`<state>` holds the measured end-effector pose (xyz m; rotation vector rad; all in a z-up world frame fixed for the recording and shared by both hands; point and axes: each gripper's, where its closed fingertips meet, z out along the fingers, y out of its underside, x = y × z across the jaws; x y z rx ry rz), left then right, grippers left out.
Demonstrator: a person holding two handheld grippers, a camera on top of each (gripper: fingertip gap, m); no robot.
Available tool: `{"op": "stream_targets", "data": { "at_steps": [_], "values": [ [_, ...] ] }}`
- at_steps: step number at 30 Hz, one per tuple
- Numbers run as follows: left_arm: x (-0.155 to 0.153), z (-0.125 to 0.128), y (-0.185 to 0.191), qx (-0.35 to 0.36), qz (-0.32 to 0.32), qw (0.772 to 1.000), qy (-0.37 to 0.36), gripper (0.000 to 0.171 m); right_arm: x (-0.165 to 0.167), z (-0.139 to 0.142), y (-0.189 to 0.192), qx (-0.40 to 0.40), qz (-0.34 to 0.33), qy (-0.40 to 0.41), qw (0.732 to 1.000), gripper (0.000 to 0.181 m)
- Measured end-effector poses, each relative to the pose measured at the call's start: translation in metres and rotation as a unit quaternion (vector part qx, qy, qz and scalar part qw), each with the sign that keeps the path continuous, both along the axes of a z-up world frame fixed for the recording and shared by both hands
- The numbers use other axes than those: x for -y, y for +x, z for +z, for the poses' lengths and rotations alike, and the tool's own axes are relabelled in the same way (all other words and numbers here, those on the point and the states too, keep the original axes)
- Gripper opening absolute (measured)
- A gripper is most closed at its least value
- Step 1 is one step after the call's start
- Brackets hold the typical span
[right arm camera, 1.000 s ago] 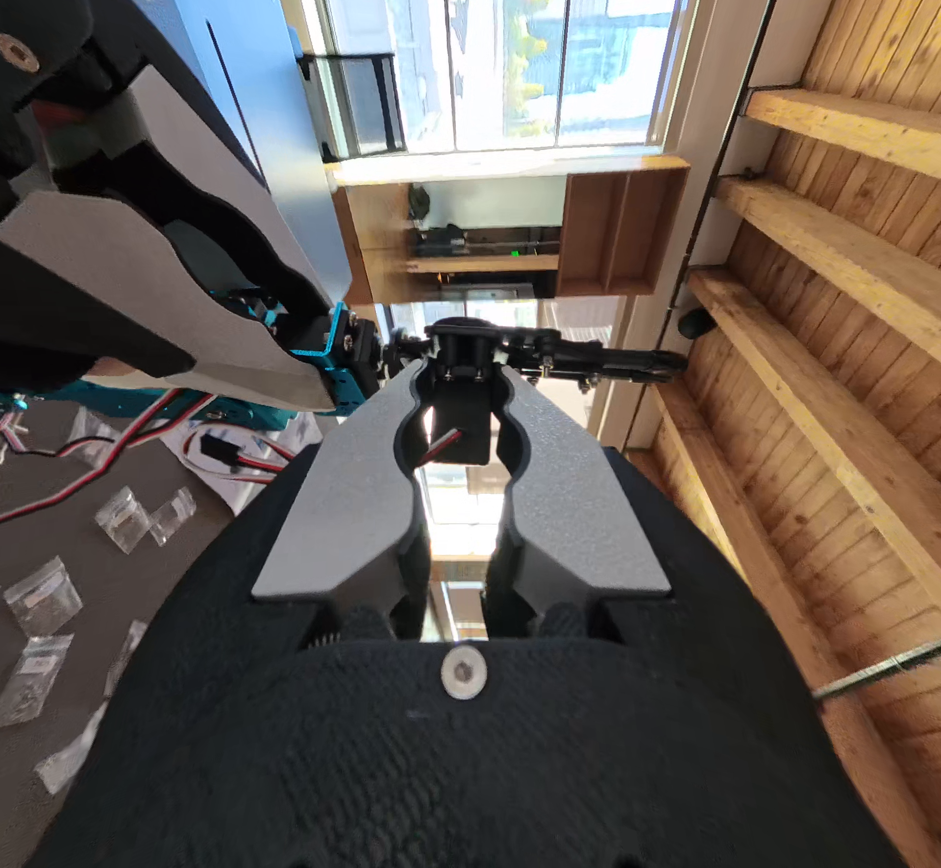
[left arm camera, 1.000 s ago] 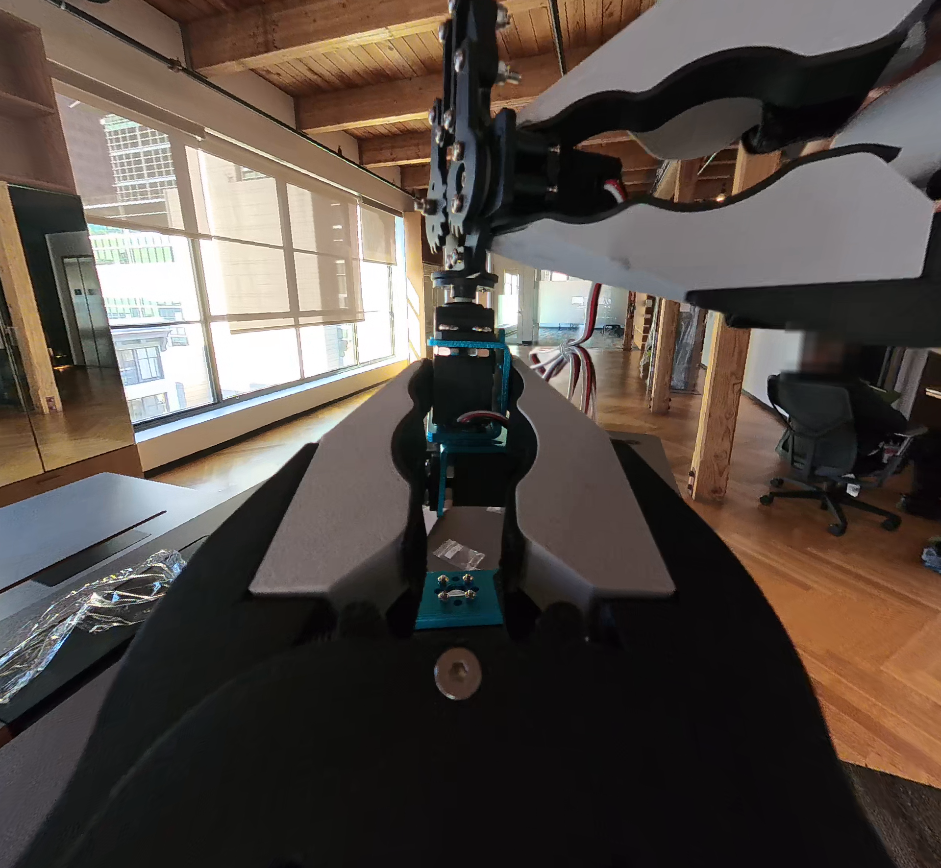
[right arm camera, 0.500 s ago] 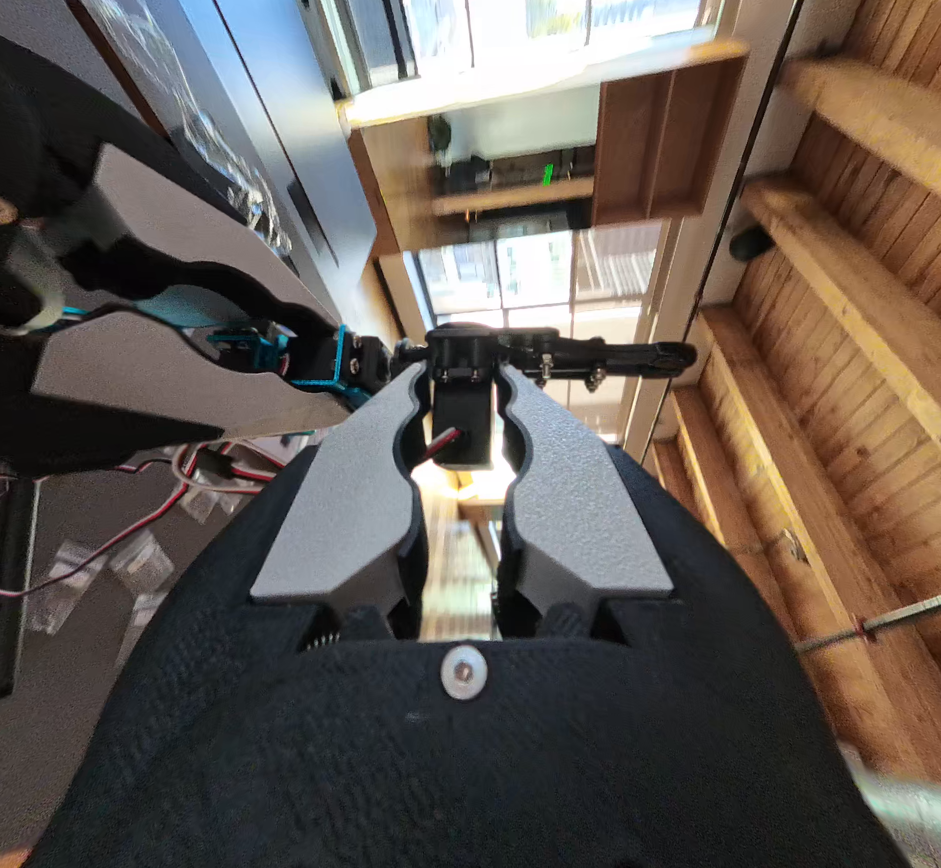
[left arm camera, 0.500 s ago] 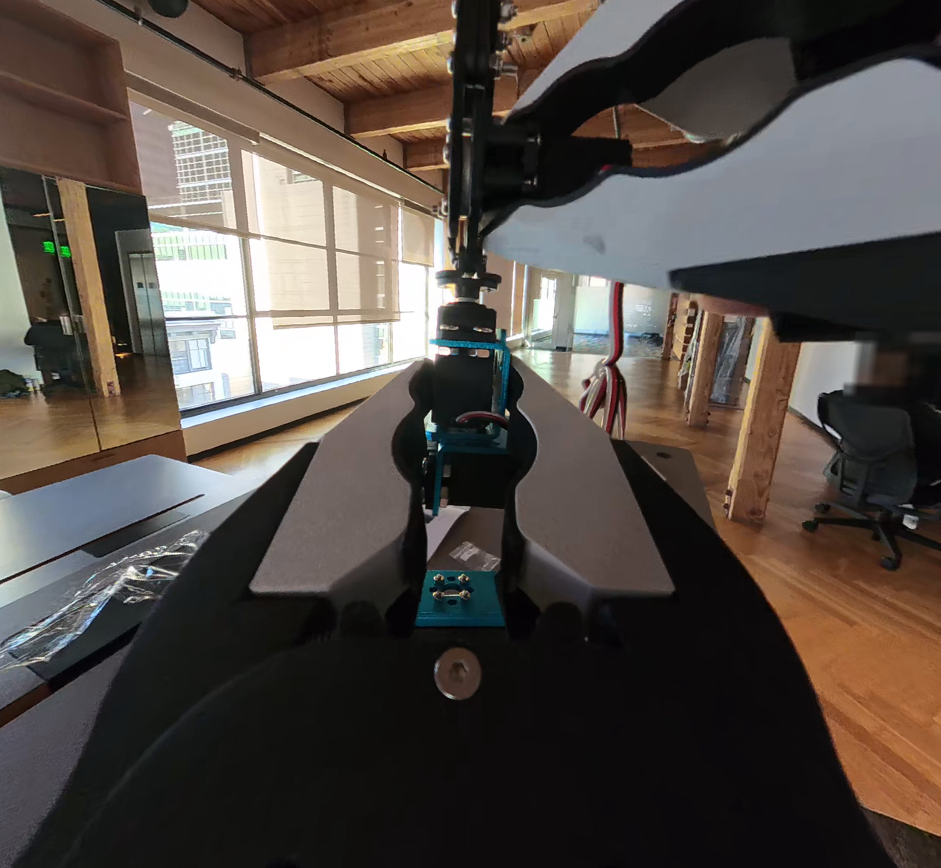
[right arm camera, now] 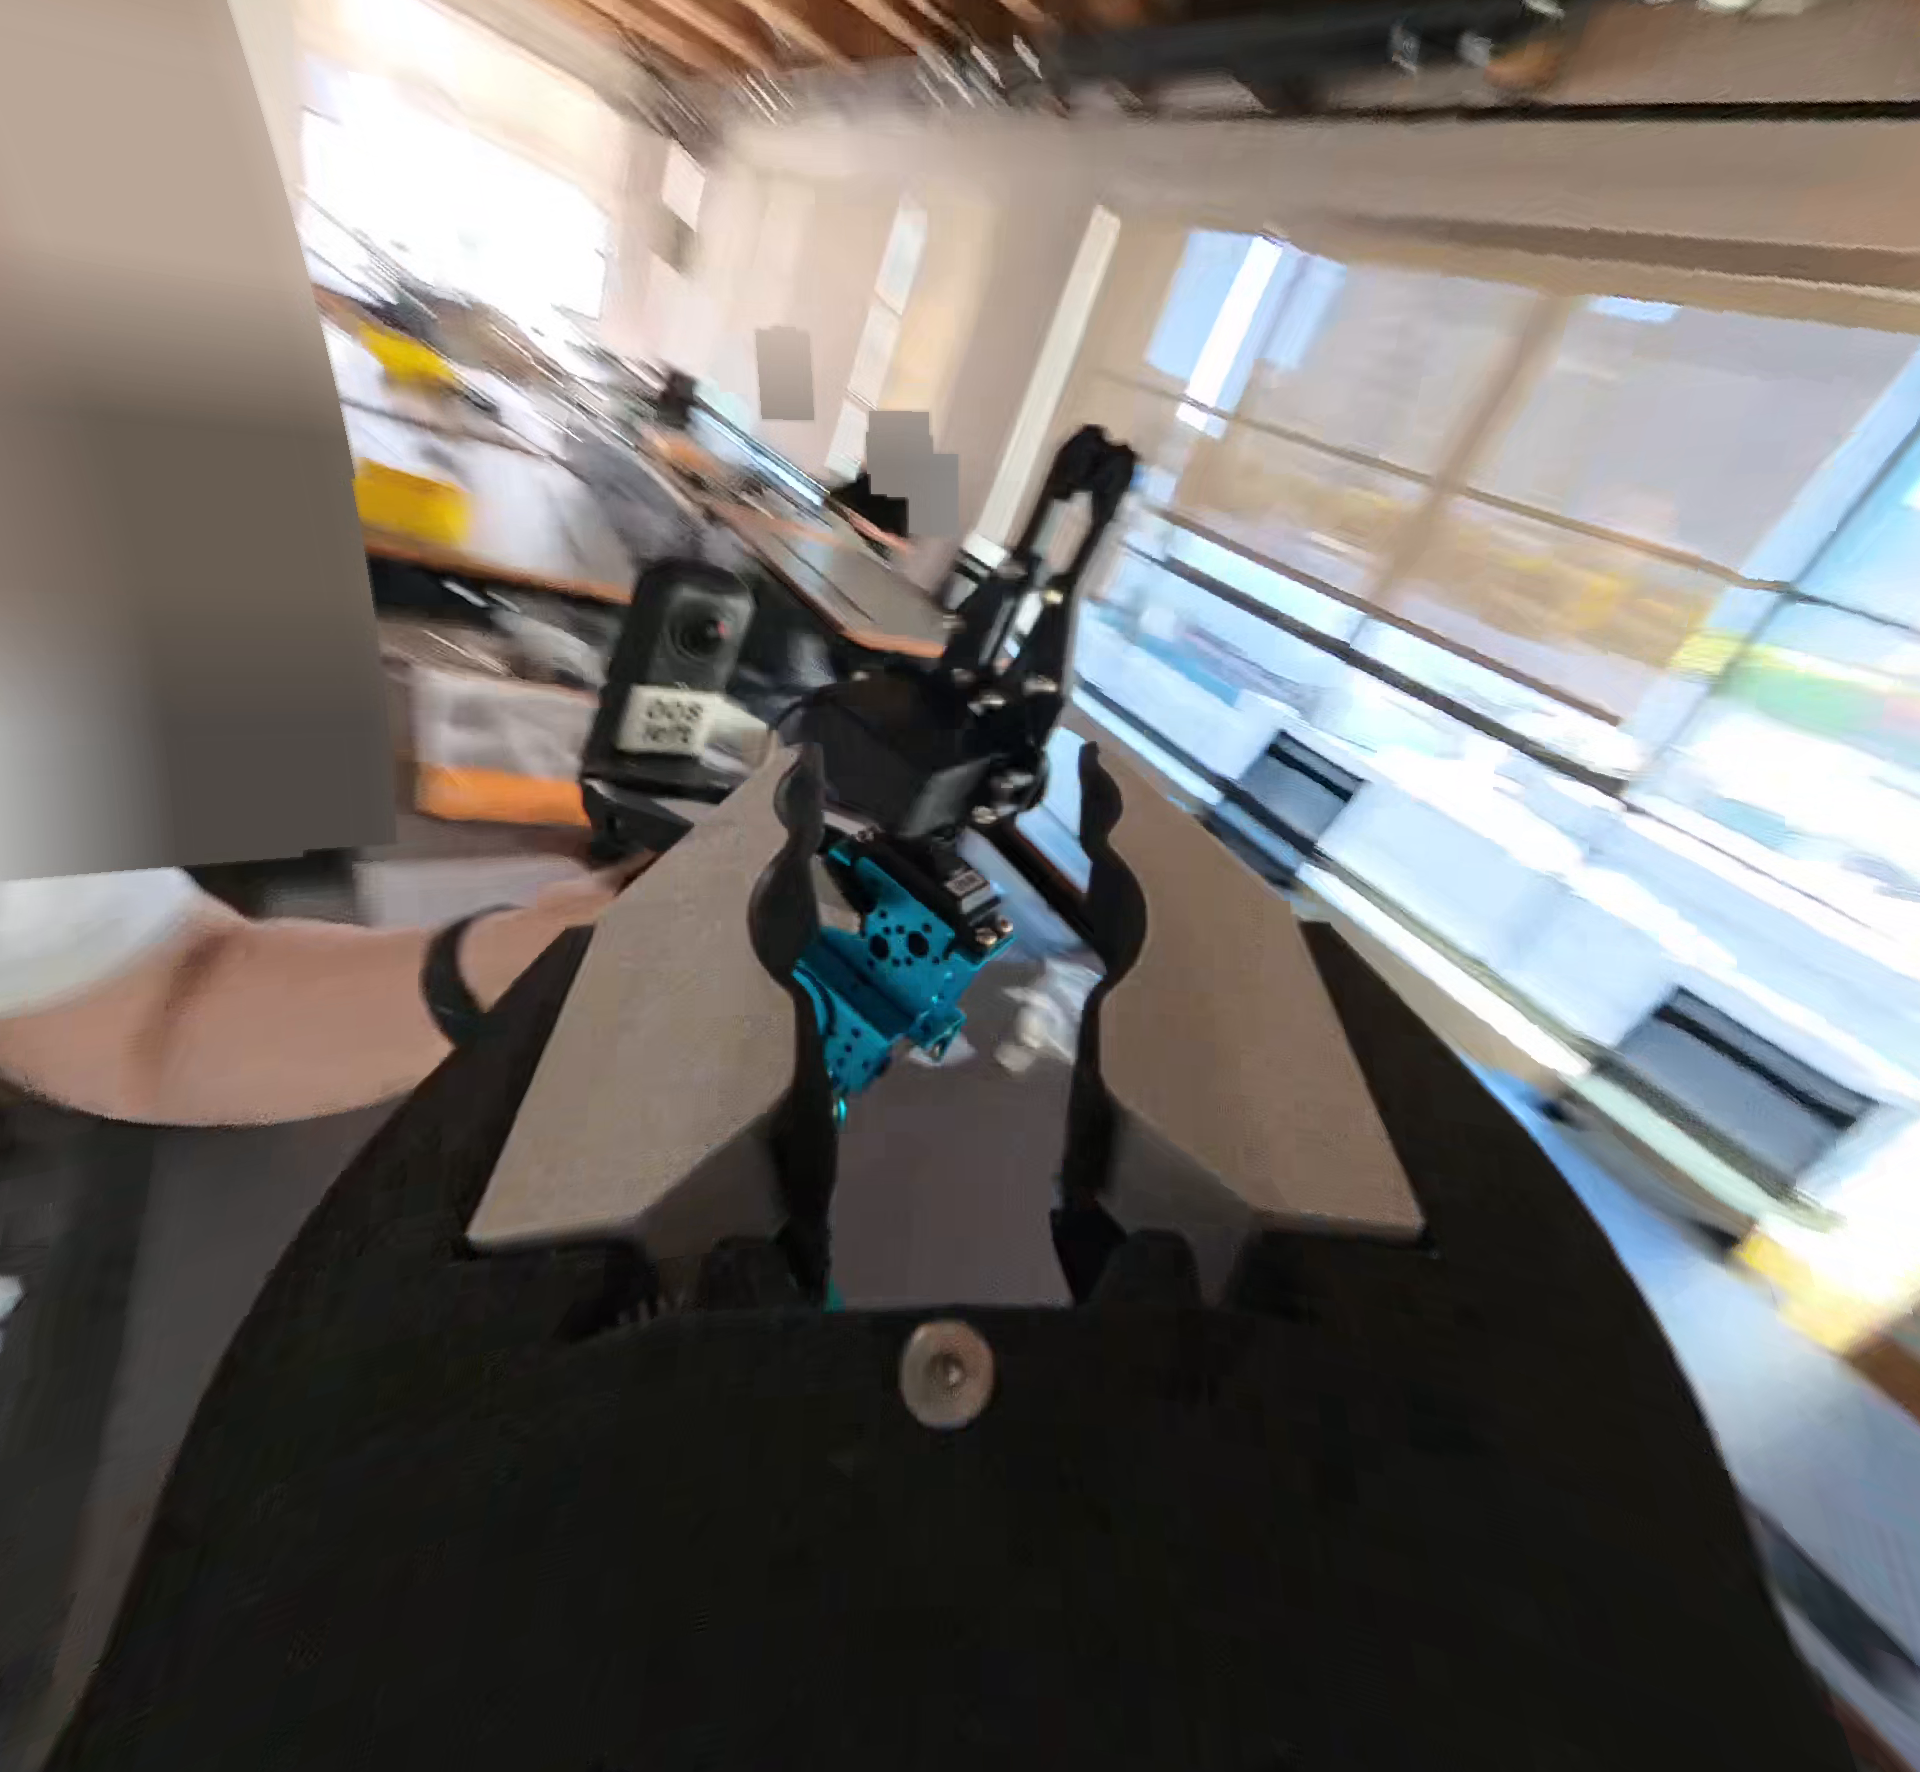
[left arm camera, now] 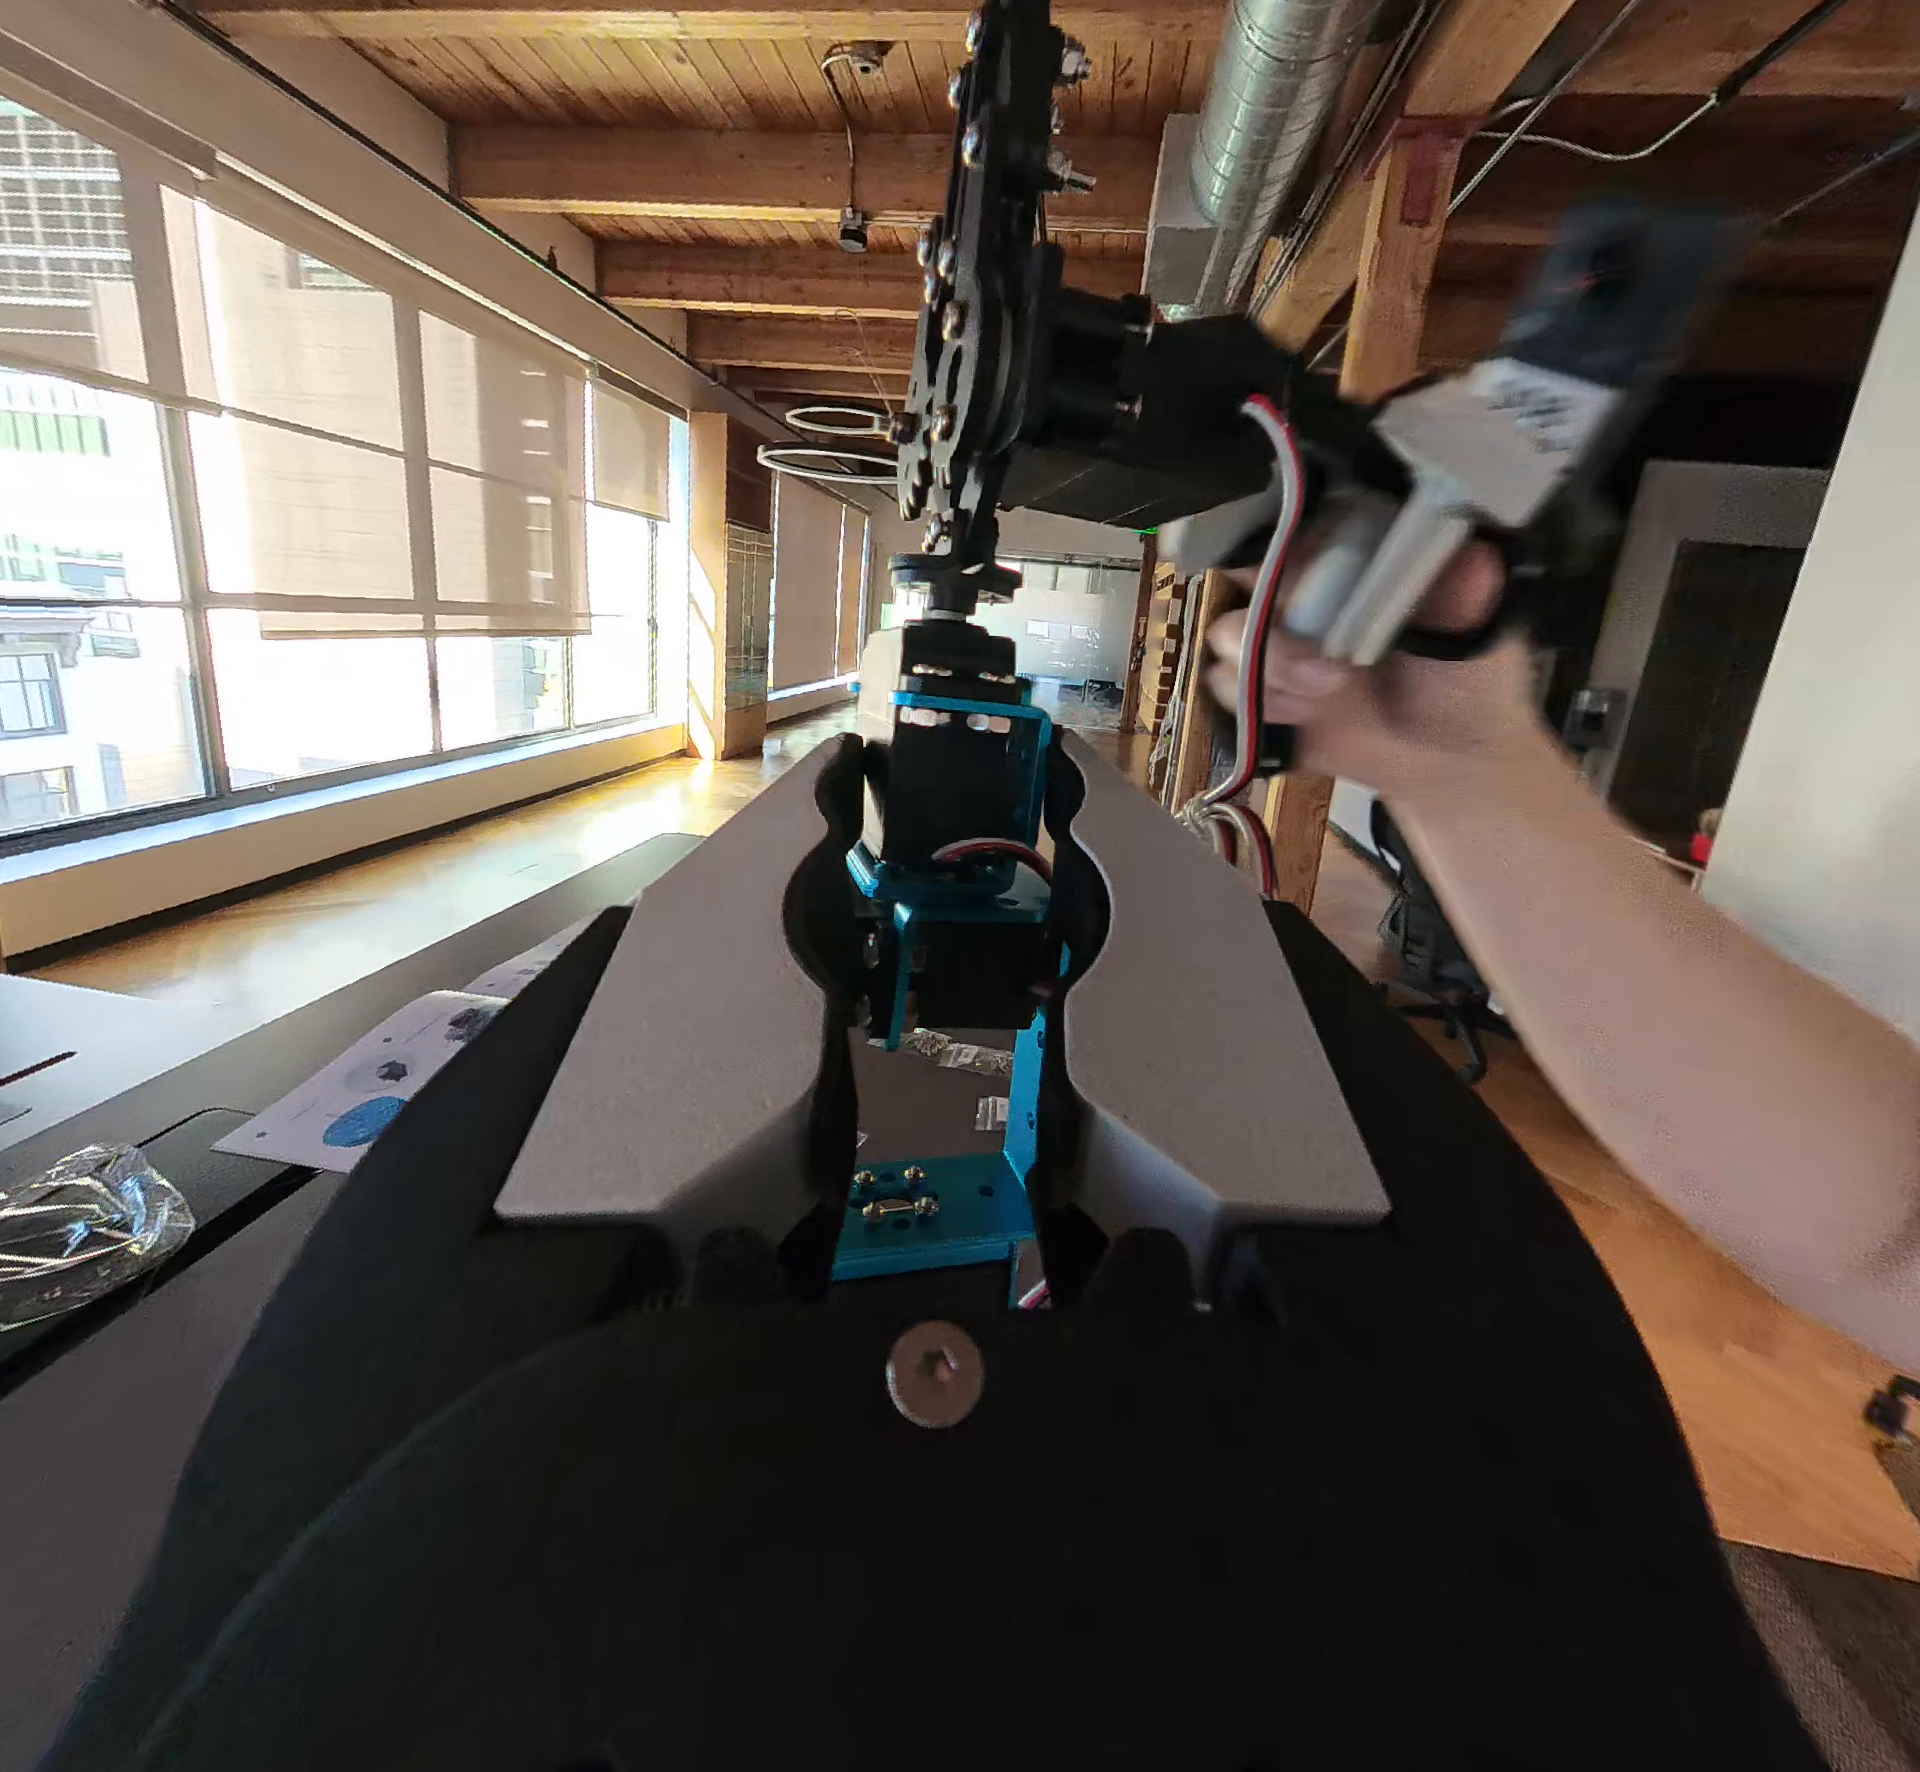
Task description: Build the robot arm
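My left gripper (left arm camera: 956, 766) is shut on a small robot arm (left arm camera: 961, 839) made of blue metal brackets and black servos, and holds it upright above the dark table (left arm camera: 125, 1473). The arm's black claw section (left arm camera: 987, 351) rises toward the ceiling. My right gripper (right arm camera: 940, 766) is open and empty, its jaws wide apart, a short way from the arm (right arm camera: 914, 943). In the left wrist view it shows blurred at the right (left arm camera: 1455, 496), held by a person's hand (left arm camera: 1382, 714). The left gripper's camera body (right arm camera: 675, 673) shows behind the arm. The right wrist view is motion-blurred.
A printed paper sheet (left arm camera: 364, 1099) and crumpled clear plastic wrap (left arm camera: 83, 1213) lie on the table at the left. Small clear bags (left arm camera: 956, 1057) lie beyond the fingers. A wooden post (left arm camera: 1382, 372) and an office chair (left arm camera: 1434, 974) stand at the right, with windows (left arm camera: 312, 579) on the left. Across from one pair of fingers to the other is roughly 9 cm.
My right gripper has let go of the arm's upper black servo, opened, and swung away to the right. My left gripper still holds the blue bracket section.
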<state>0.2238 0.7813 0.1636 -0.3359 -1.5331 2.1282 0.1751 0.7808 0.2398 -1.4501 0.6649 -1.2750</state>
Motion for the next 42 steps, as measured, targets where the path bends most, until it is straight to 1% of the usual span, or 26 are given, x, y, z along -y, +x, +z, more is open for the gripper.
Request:
{"op": "stream_targets", "data": {
  "at_steps": [1, 2, 3, 5, 6, 8, 9, 11, 14, 15, 18, 21, 25, 29, 34, 38, 42],
  "values": [
    [0.000, 0.000, 0.000, 0.001, -0.002, 1.000, 0.000, 0.032, 0.020, -0.001, 0.010, -0.002, 0.027, 0.029, 0.999, 0.047],
    [0.000, 0.000, 0.000, 0.004, -0.003, 1.000, 0.000, 0.032, 0.034, -0.006, 0.023, -0.014, 0.057, 0.047, 0.997, 0.055],
    [0.001, 0.000, -0.001, 0.005, -0.006, 1.000, 0.002, 0.032, 0.034, -0.010, 0.032, -0.031, 0.122, 0.078, 0.989, 0.060],
    [0.002, -0.001, -0.002, 0.008, -0.012, 1.000, 0.002, 0.031, 0.019, -0.010, 0.042, -0.085, 0.256, 0.144, 0.952, 0.068],
    [0.003, -0.001, -0.002, 0.010, -0.016, 1.000, 0.002, 0.031, 0.010, -0.014, 0.047, -0.110, 0.290, 0.146, 0.939, 0.074],
    [0.003, -0.001, -0.003, 0.009, -0.026, 1.000, 0.000, 0.030, -0.004, -0.034, 0.059, -0.154, 0.310, 0.097, 0.933, 0.081],
    [0.003, -0.001, -0.002, 0.010, -0.028, 1.000, 0.000, 0.030, -0.011, -0.038, 0.061, -0.167, 0.326, 0.083, 0.927, 0.079],
    [0.003, -0.001, -0.002, 0.015, -0.027, 1.000, -0.001, 0.030, -0.020, -0.036, 0.054, -0.182, 0.374, 0.080, 0.906, 0.061],
    [0.004, -0.002, -0.001, 0.039, -0.008, 0.999, -0.004, 0.028, -0.021, -0.036, 0.054, -0.182, 0.367, 0.073, 0.909, 0.061],
    [0.005, -0.002, -0.002, 0.051, 0.002, 0.999, -0.005, 0.027, -0.022, -0.033, 0.054, -0.177, 0.368, 0.084, 0.909, 0.064],
    [0.007, -0.002, -0.001, 0.063, 0.022, 0.998, -0.009, 0.025, -0.021, -0.031, 0.055, -0.177, 0.364, 0.121, 0.906, 0.063],
    [0.008, -0.002, 0.000, 0.064, 0.026, 0.998, -0.008, 0.024, -0.020, -0.031, 0.057, -0.171, 0.346, 0.115, 0.915, 0.061],
    [0.009, -0.003, 0.003, 0.081, 0.069, 0.994, -0.015, 0.024, -0.024, -0.030, 0.060, -0.161, 0.317, 0.126, 0.926, 0.060],
    [0.011, -0.004, 0.004, 0.085, 0.092, 0.992, -0.008, 0.025, -0.026, -0.029, 0.065, -0.148, 0.246, 0.118, 0.951, 0.060],
    [0.013, -0.004, 0.006, 0.086, 0.121, 0.989, -0.001, 0.025, -0.026, -0.029, 0.070, -0.132, 0.152, 0.126, 0.971, 0.061],
    [0.014, -0.005, 0.005, 0.095, 0.148, 0.984, 0.003, 0.025, -0.026, -0.029, 0.070, -0.111, 0.067, 0.131, 0.983, 0.062],
    [0.014, -0.005, 0.004, 0.097, 0.166, 0.981, 0.008, 0.025, -0.026, -0.029, 0.071, -0.081, -0.033, 0.139, 0.986, 0.062]
  ]
}}
